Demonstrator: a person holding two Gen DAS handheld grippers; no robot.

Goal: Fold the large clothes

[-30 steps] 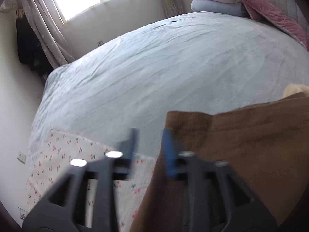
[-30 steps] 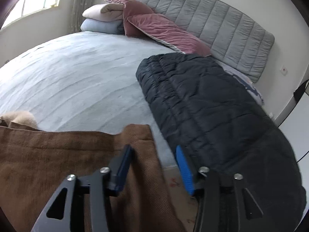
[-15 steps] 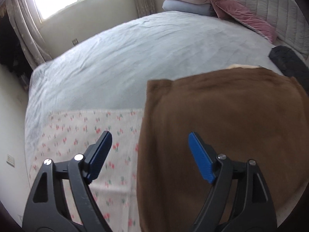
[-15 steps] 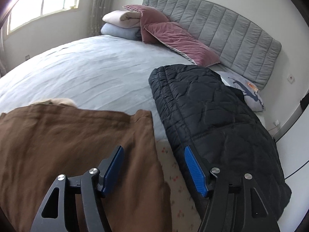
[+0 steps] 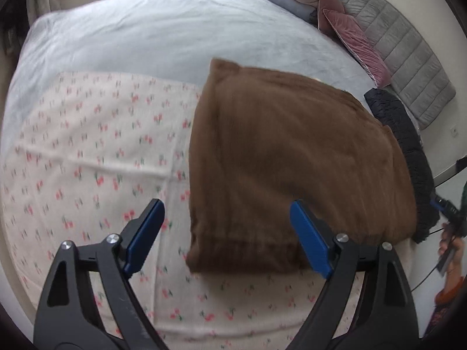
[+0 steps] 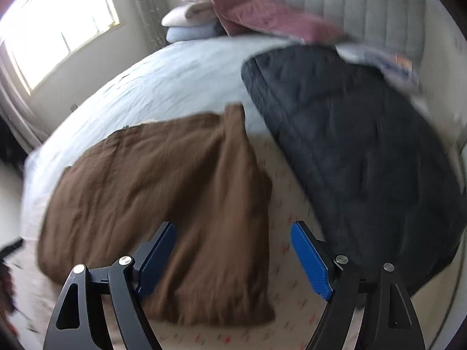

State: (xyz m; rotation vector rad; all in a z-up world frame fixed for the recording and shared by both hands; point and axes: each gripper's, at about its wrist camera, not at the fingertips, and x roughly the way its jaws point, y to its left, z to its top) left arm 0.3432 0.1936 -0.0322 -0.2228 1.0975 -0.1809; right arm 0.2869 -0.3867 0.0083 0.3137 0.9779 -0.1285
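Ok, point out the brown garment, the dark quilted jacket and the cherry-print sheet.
brown garment [image 5: 292, 160], left wrist view, middle of its folded top.
dark quilted jacket [image 6: 350, 134], right wrist view, centre of its quilted surface.
cherry-print sheet [image 5: 87, 145], left wrist view, bare stretch left of the garment.

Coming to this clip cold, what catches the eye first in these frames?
The folded brown garment lies in the middle on a cherry-print sheet spread over the pale blue bed. A black quilted jacket lies beside it, toward the grey headboard. Both the left gripper and right gripper hang above, jaws opening, nothing between them.
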